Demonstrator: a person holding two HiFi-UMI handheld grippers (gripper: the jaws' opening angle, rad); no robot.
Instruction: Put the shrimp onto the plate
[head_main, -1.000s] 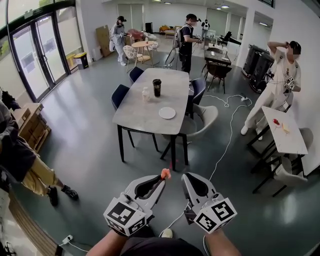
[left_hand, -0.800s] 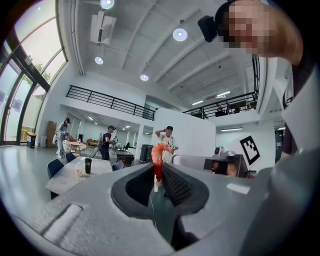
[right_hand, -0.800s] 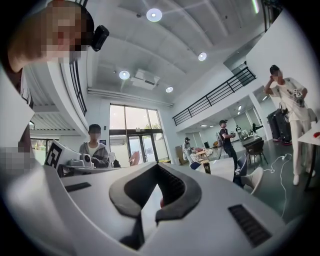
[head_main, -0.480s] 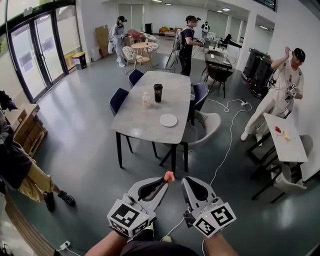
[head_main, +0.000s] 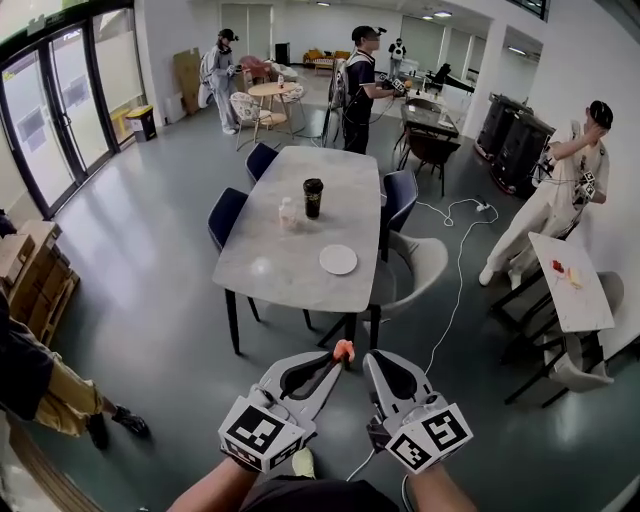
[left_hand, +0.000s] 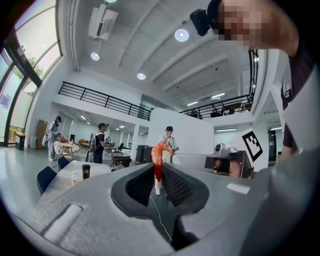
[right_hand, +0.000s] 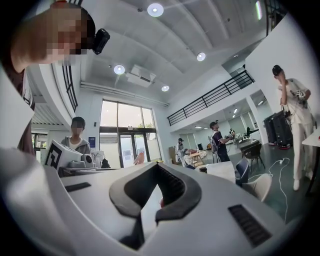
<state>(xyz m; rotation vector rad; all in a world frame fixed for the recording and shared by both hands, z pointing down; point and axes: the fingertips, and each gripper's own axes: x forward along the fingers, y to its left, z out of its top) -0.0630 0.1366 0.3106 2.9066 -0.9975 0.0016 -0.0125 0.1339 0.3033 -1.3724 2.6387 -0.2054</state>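
Straight ahead of me, well apart, stands the table (head_main: 270, 270). On it the plate (head_main: 338, 259) lies toward the near right, and the cup (head_main: 313, 197) and bottle (head_main: 288, 213) stand behind it, side by side. Down here, the left gripper (head_main: 336, 363) sits just beside the right gripper (head_main: 372, 362), with the shrimp (head_main: 343, 350) between the left one's jaws.

the shrimp (head_main: 343, 350) is showing orange-red, fading to white at its tail. the left gripper (head_main: 335, 361) and right gripper (head_main: 369, 358) are showing pale grey shells, black ribbed inner faces and black-and-white square markers. the plate (head_main: 338, 259) is showing plain white, the table (head_main: 265, 265) is looking pale grey and faintly mottled, the chairs (head_main: 226, 208) are showing navy, and the cup (head_main: 313, 197) is looking black.
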